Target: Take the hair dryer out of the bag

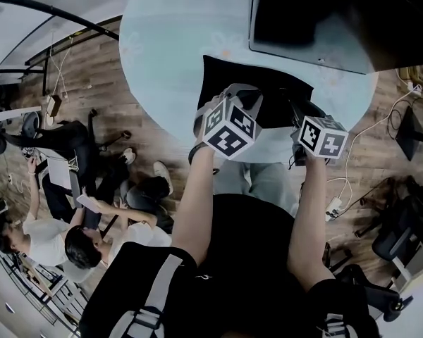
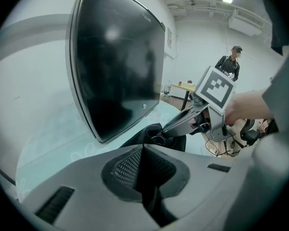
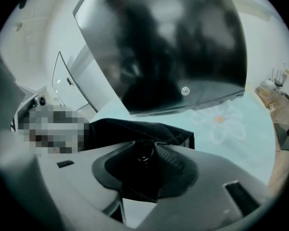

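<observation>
Left claw (image 2: 143, 147) pressed together, tips at the near edge of the black bag (image 2: 137, 137). Right claw (image 3: 147, 158) spread, dark bag opening between its jaws. Can't make out the hair dryer. Bag lies on the worktop (image 3: 221, 129), monitor (image 3: 173, 47) just beyond both claws.

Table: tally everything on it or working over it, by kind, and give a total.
black bag: 1
monitor: 1
claws: 2, the left claw and the right claw
Total: 4
</observation>
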